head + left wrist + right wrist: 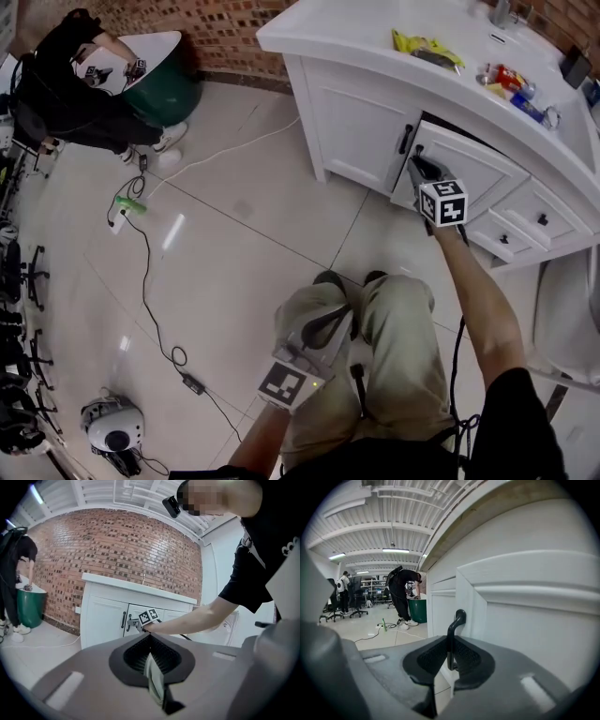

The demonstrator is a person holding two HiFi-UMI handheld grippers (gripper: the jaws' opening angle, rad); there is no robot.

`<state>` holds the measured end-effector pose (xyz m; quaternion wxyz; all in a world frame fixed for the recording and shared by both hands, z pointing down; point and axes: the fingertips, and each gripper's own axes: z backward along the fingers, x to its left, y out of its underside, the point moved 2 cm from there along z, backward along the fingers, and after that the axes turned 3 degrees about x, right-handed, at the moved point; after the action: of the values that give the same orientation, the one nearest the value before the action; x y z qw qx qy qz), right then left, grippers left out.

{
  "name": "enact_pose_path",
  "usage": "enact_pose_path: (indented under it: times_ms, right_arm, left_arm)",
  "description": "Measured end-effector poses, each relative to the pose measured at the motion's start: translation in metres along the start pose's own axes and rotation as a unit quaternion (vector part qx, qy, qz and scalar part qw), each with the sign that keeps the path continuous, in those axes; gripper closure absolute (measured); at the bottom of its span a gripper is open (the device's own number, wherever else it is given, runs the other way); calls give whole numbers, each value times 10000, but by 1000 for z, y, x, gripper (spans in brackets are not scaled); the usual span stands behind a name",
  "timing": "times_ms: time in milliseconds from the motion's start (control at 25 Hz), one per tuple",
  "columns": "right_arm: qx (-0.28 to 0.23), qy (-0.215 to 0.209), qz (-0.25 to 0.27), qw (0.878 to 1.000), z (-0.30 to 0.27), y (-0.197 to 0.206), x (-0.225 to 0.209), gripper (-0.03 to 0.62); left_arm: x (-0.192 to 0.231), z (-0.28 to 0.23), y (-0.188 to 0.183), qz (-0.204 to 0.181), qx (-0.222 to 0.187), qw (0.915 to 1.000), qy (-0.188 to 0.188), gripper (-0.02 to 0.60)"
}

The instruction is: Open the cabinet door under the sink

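The white sink cabinet (pixel 356 122) stands against the brick wall. Its right door (pixel 473 164) stands a little ajar, with a dark gap along its top edge. My right gripper (pixel 415 165) is at that door's black handle (pixel 452 632); in the right gripper view the handle's upright bar sits pinched between the two pads, gripper (pixel 450 649) shut on it. The left door's handle (pixel 405 139) is just beside it. My left gripper (pixel 345 317) hangs low over the person's knee, well back from the cabinet, jaws (pixel 150 637) together with nothing held.
Drawers (pixel 527 221) fill the cabinet's right part. Small items lie on the countertop (pixel 427 49). A person (pixel 66 84) bends over a green bin (pixel 167 92) at the far left. A cable (pixel 148 291), a green bottle (pixel 127 204) and a white device (pixel 112 427) lie on the tiled floor.
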<state>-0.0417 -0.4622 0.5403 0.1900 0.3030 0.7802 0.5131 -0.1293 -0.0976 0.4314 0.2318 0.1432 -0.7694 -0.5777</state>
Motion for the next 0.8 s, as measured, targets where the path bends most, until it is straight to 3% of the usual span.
enact_pose_path:
  times_ms: [800]
  right_arm:
    - [-92, -1259, 674, 9897, 111, 48, 69, 566]
  left_arm:
    - [-11, -13, 3, -309, 242, 9992, -27, 565]
